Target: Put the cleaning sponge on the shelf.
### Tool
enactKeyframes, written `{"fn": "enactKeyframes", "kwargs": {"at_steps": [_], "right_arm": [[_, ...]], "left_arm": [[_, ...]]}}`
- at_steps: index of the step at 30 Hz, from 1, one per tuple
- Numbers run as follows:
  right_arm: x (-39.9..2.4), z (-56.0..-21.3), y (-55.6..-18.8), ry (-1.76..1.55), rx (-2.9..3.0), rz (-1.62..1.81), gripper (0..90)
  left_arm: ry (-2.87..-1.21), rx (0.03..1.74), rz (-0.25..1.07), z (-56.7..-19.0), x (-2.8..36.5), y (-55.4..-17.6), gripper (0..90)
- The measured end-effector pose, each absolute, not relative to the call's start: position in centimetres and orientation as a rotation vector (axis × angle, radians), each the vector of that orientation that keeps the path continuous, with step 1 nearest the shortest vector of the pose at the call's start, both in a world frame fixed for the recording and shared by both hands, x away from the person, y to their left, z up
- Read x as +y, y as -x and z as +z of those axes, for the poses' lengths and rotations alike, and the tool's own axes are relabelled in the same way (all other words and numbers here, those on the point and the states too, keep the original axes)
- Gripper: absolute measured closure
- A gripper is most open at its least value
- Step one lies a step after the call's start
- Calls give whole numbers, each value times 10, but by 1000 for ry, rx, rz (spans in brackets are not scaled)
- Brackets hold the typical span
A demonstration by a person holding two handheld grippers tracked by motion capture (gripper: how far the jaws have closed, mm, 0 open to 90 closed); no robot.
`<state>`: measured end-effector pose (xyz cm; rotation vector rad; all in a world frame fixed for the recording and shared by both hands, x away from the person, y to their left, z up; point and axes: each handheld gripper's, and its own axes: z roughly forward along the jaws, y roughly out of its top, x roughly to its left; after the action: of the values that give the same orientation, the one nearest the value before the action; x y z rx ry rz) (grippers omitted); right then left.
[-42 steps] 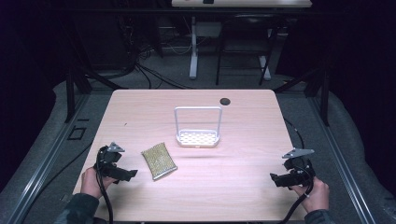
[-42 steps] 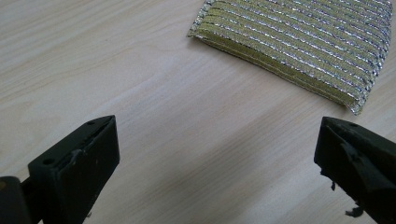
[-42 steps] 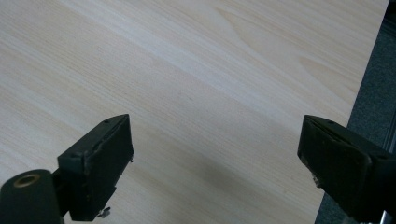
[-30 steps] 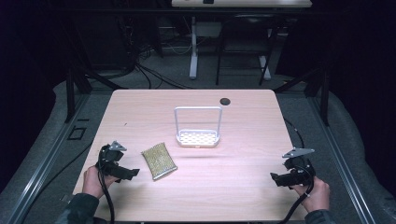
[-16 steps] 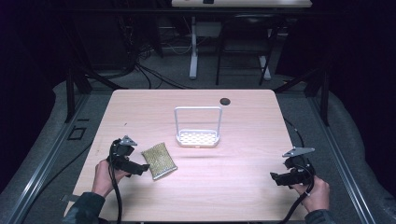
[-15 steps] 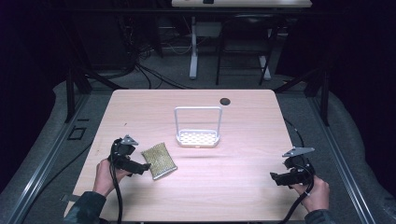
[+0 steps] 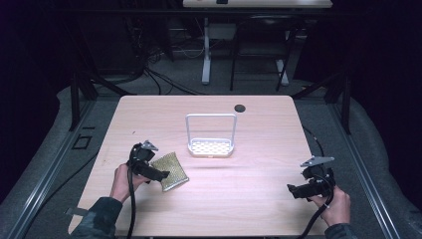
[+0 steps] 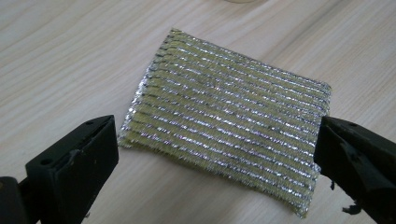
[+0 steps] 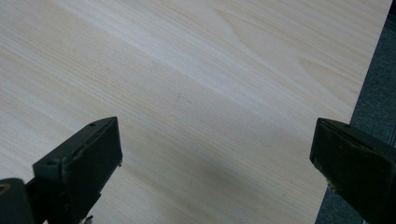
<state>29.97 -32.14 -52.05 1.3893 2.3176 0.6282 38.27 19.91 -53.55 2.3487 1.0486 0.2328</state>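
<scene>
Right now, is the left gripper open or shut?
Open: the left gripper holds its jaws wide apart either side of the scouring pad, not touching it.

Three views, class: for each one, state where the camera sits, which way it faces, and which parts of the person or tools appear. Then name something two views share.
High view: above the person's side, facing forward and down on the table; both hands, the left tool and right tool show.
Left gripper view: rides the left tool, looking along its open jaws at the sponge.
Right gripper view: rides the right tool, looking along its open jaws at bare tabletop.
Shared: the sponge appears in the high and left gripper views.
</scene>
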Motion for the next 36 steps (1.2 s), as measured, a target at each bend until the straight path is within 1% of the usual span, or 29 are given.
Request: {"fn": "enactKeyframes", "kwargs": {"at_steps": [3, 7, 11, 15, 18, 19, 22, 23, 24, 25, 26, 27, 28, 30, 31, 36], "right_arm": [[-322, -521, -300, -1387, 2316, 634, 11], [-321, -520, -299, -1390, 2312, 649, 11], [-322, -520, -299, -1390, 2318, 647, 11], [-321, -520, -299, -1388, 2317, 649, 11], [-321, -520, -299, -1389, 2316, 649, 11], [-321, -520, -299, -1390, 2315, 649, 12], [-322, -520, -299, -1390, 2315, 649, 13], [-322, -520, -299, -1392, 2317, 645, 14], [-322, -520, -299, -1392, 2314, 648, 15], [-322, -519, -298, -1392, 2312, 652, 16], [-322, -519, -298, -1392, 2312, 652, 16], [-322, -518, -298, -1389, 2308, 656, 19], [-322, -518, -298, -1389, 2308, 655, 21], [-322, -518, -298, -1392, 2308, 651, 25], [-322, -518, -298, -1389, 2307, 656, 27], [-321, -517, -297, -1392, 2304, 661, 31]], "left_arm": [[-2365, 1028, 228, -537, 189, -385, 8], [-2395, 1002, 215, -542, 179, -387, 41], [-2429, 999, 201, -549, 176, -386, 155], [-2427, 1019, 242, -551, 175, -384, 218], [-2414, 1029, 287, -554, 173, -380, 236], [-2407, 1037, 300, -554, 173, -379, 286], [-2401, 1050, 304, -555, 173, -378, 348], [-2395, 1056, 309, -555, 173, -378, 348], [-2395, 1058, 325, -555, 172, -377, 374], [-2393, 1059, 328, -555, 172, -376, 423], [-2390, 1068, 334, -555, 172, -375, 423], [-2386, 1066, 331, -555, 172, -375, 469], [-2386, 1066, 331, -555, 172, -375, 490], [-2384, 1070, 335, -555, 172, -374, 505], [-2378, 1078, 343, -555, 172, -374, 548], [-2358, 1090, 357, -555, 173, -374, 664]]}}
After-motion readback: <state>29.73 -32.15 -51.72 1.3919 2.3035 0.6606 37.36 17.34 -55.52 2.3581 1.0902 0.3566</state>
